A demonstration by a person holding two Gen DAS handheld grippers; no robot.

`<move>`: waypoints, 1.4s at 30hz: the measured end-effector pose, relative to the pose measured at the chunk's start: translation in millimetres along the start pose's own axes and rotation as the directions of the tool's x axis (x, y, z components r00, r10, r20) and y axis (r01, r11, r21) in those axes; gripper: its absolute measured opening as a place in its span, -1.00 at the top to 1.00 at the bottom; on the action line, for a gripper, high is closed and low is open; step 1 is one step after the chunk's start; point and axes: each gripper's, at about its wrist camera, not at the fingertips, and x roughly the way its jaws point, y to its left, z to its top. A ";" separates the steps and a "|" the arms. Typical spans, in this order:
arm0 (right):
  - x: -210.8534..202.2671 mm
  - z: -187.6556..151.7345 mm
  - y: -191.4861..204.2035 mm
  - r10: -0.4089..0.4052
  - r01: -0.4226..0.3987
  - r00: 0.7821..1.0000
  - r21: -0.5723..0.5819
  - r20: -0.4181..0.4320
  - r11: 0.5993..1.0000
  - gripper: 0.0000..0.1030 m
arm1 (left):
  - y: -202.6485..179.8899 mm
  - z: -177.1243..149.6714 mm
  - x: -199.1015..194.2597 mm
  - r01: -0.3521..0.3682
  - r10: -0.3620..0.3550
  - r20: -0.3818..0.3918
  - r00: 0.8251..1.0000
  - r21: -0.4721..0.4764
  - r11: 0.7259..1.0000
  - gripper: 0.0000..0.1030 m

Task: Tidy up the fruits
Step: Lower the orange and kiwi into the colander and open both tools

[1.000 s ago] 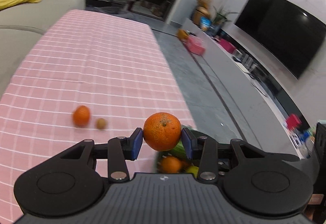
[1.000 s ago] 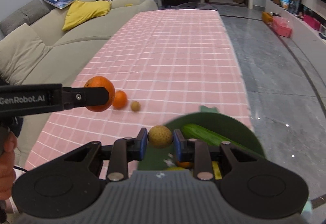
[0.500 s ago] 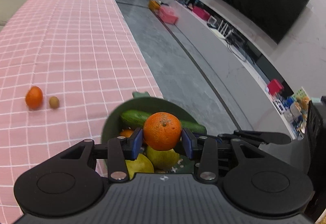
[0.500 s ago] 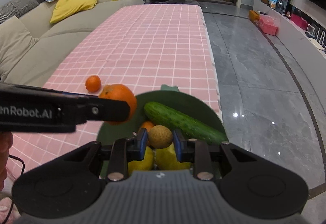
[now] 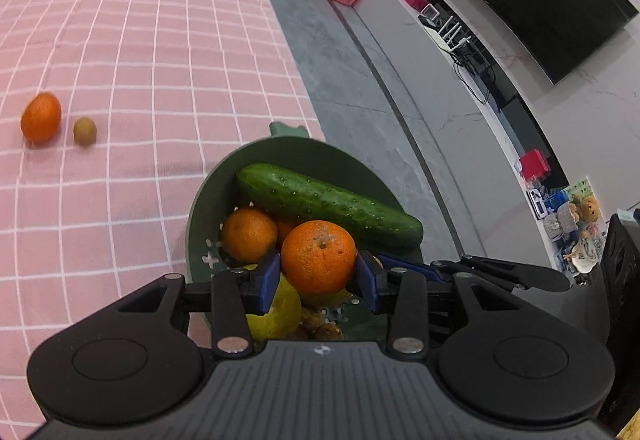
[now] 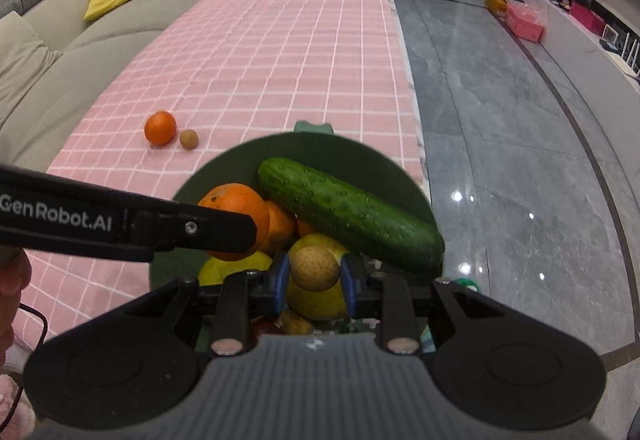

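My left gripper (image 5: 318, 276) is shut on an orange (image 5: 319, 257) and hangs just above the green bowl (image 5: 202, 200). That bowl holds a cucumber (image 5: 328, 202), another orange (image 5: 249, 234) and yellow fruit (image 5: 280, 314). My right gripper (image 6: 314, 282) is shut on a small brown round fruit (image 6: 315, 267), also over the green bowl (image 6: 240, 156), near the cucumber (image 6: 348, 212). The left gripper's arm (image 6: 120, 220) crosses the right wrist view with its orange (image 6: 236, 202) partly hidden behind a finger. A small orange (image 6: 160, 128) and a small brown fruit (image 6: 188, 139) lie on the pink checked cloth.
The table with the pink checked cloth (image 6: 280, 40) ends just right of the bowl, above grey floor (image 6: 500, 120). A sofa (image 6: 60, 40) with a yellow cushion runs along the left. A person's hand (image 6: 12, 280) shows at the left edge.
Both grippers have come down and forward over the green bowl with their fruit still held. The bowl's contents now fill the middle of both views.
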 end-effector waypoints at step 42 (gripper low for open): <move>-14.7 -24.0 -6.7 -0.021 0.011 0.996 -0.112 -0.090 0.994 0.28 | -8.9 -23.6 33.8 0.004 -0.013 -0.253 0.967 -0.037 0.999 0.09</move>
